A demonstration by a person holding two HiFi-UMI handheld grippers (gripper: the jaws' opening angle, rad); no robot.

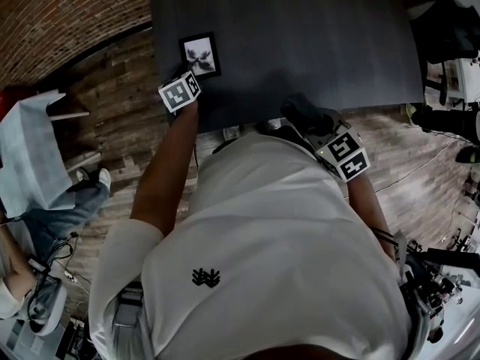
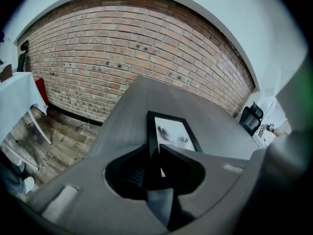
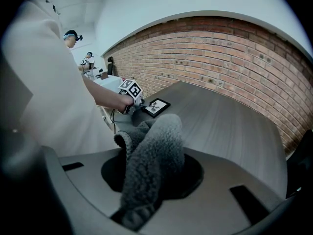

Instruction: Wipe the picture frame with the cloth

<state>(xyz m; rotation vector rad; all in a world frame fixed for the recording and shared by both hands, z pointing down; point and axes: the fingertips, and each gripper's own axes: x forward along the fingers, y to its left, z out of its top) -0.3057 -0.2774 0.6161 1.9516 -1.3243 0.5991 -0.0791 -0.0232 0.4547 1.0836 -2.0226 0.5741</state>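
Observation:
A black picture frame [image 1: 200, 55] with a pale print lies flat near the left front corner of the dark grey table [image 1: 300, 36]. My left gripper [image 1: 190, 76] reaches it from the front edge. In the left gripper view its jaws [image 2: 156, 156] are shut on the frame's [image 2: 171, 130] near edge. My right gripper [image 1: 309, 123] hovers at the table's front edge, to the right of the frame and apart from it. It is shut on a fluffy grey cloth [image 3: 152, 156] that bulges up out of the jaws and hides the fingertips. The right gripper view also shows the frame [image 3: 156, 106] far off.
A white-covered table [image 1: 30, 156] and a seated person's legs [image 1: 75, 201] are on the wooden floor to the left. A dark office chair [image 1: 442, 28] stands past the table's right end. A brick wall [image 2: 127, 58] runs behind the table.

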